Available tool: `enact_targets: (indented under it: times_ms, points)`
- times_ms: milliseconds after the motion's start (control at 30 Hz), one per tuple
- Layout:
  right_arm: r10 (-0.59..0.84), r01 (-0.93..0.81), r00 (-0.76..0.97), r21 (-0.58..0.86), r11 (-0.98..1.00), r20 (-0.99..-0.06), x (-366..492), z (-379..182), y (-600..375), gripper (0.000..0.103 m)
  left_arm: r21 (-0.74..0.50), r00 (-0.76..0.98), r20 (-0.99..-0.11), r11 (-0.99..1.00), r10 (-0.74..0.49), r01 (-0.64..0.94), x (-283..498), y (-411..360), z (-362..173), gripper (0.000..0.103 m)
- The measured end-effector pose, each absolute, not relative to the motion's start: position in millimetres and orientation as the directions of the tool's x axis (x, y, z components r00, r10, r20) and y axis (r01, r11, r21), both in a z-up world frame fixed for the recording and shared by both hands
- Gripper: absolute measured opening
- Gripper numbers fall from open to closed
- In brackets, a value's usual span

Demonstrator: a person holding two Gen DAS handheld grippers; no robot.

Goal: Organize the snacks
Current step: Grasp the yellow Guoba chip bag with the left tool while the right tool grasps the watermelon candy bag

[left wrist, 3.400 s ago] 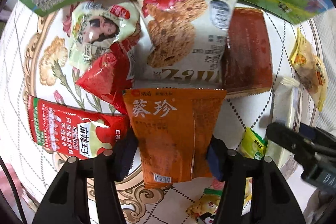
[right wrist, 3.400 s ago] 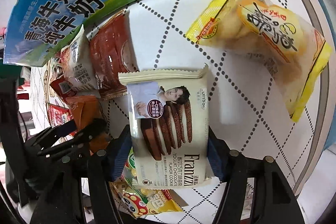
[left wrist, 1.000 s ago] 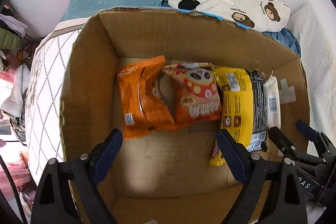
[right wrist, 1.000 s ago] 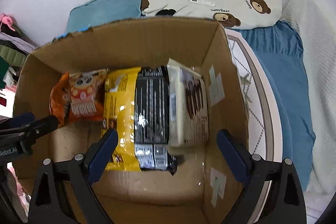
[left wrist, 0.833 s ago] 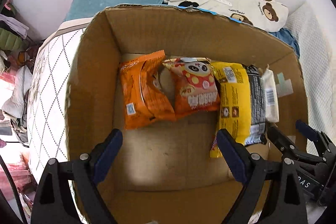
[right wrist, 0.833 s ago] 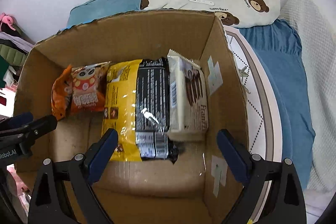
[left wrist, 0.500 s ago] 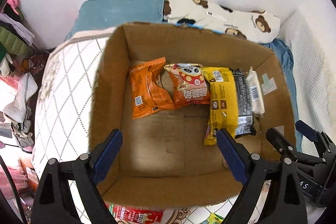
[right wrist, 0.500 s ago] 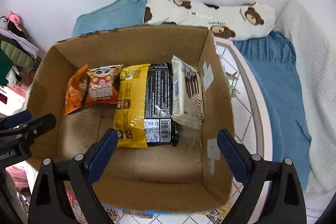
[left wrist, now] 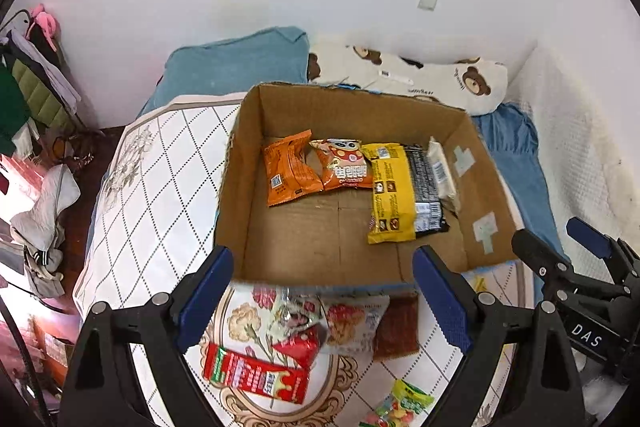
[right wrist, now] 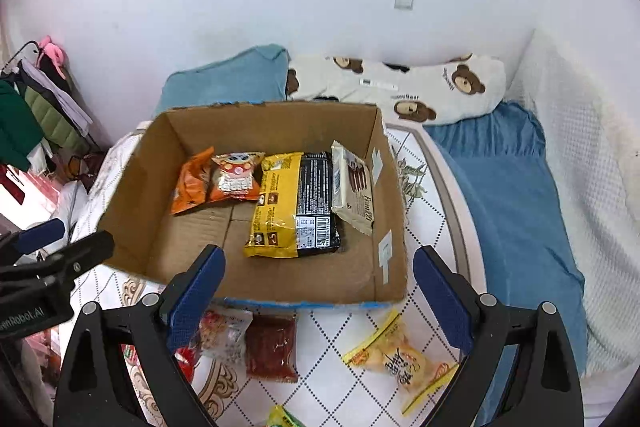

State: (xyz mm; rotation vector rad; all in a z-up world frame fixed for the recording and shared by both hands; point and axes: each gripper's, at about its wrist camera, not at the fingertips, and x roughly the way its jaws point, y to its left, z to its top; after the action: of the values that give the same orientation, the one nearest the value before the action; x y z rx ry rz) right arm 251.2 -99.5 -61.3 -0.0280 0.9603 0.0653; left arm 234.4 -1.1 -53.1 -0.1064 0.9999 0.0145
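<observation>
An open cardboard box (left wrist: 236, 187) (right wrist: 392, 259) stands on the patterned bed cover. Inside lie an orange packet (left wrist: 286, 169) (right wrist: 188, 183), a red-orange panda packet (left wrist: 346, 167) (right wrist: 236, 175), a yellow and black bag (left wrist: 394, 197) (right wrist: 292, 203) and a cream Franzzi cookie pack (left wrist: 442, 171) (right wrist: 354, 187). My left gripper (left wrist: 320, 295) is open and empty, above the box's near edge. My right gripper (right wrist: 316, 291) is open and empty too. Loose snacks lie in front of the box: a red packet (left wrist: 256, 375), a dark red packet (right wrist: 272, 347) (left wrist: 396, 327) and a yellow packet (right wrist: 400, 359).
A cookie packet (left wrist: 352, 321) and a green candy bag (left wrist: 404, 401) lie near the box. A blue pillow (right wrist: 224, 79) and a bear-print pillow (right wrist: 400, 87) lie behind it against the white wall. Clothes (left wrist: 28, 83) hang at the left. A blue sheet (right wrist: 512, 187) is at the right.
Both grippers have pulled back and up from the box, so the whole box and the loose snacks before it now show. The orange packet and cookie pack held earlier lie in the box.
</observation>
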Motion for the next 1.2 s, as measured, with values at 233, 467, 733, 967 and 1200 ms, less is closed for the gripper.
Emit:
enact_targets:
  times_ms: [233, 467, 733, 967, 1200]
  points:
    - [0.094, -0.074, 0.597, 0.062, 0.995, -0.797, 207, -38, -98, 0.097, -0.089, 0.583, -0.812, 0.994, -0.039, -0.058, 192, -4, -35, 0.092]
    - [0.169, -0.065, 0.486, 0.157, 0.985, -0.857, 166, -72, -100, 0.097, -0.070, 0.524, -0.852, 0.995, -0.023, -0.071, 163, 1, -58, 0.092]
    - [0.302, 0.083, 0.104, 0.311, 0.947, -0.948, 110, -205, -126, 0.097, -0.018, 0.266, -0.964, 0.999, -0.028, 0.040, 121, -13, -160, 0.092]
    - [0.260, 0.215, 0.045, 0.263, 0.941, -0.965, 77, -246, -177, 0.097, -0.046, 0.059, -0.995, 0.902, -0.078, 0.428, 90, -96, -224, 0.092]
    - [0.117, 0.266, 0.088, 0.136, 0.954, -0.989, 67, -254, -215, 0.093, -0.083, -0.087, -0.996, 0.744, -0.034, 0.663, 69, -169, -284, 0.091]
